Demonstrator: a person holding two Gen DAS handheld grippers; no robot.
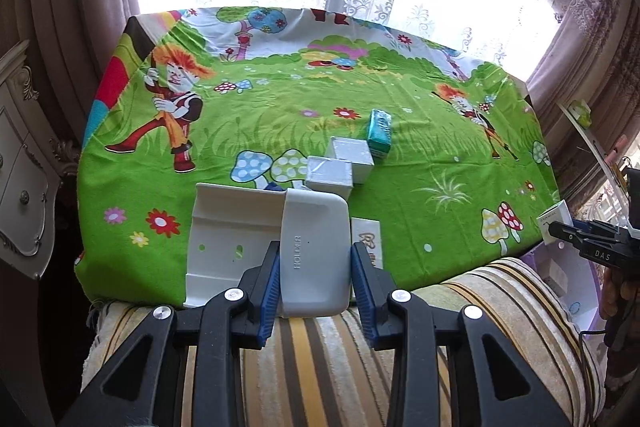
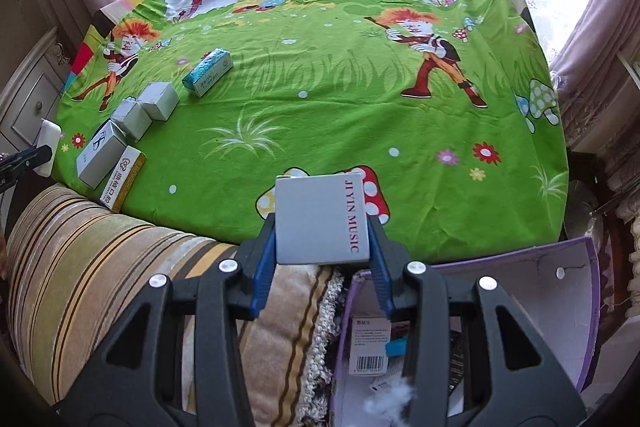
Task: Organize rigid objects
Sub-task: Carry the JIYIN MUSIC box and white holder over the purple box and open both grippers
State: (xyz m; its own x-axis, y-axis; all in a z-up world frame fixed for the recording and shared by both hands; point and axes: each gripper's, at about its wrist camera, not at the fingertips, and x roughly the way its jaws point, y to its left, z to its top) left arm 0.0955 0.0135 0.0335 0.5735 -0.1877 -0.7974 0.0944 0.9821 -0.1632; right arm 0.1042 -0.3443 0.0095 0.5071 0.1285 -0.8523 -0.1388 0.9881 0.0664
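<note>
My left gripper [image 1: 314, 269] clamps its fingers [image 1: 269, 281] on a white holder [image 1: 312, 255], lifted over the near edge of the table [image 1: 280, 107] and its green cartoon cloth. My right gripper [image 2: 322, 253] pinches a grey box [image 2: 320, 219] lettered "JIYIN MUSIC", above the near edge and a purple bin [image 2: 576, 307]. At the table's left lie two white boxes [image 2: 144, 107], a teal carton [image 2: 208, 71], a grey carton [image 2: 100, 155] and a yellow carton [image 2: 122, 179].
</note>
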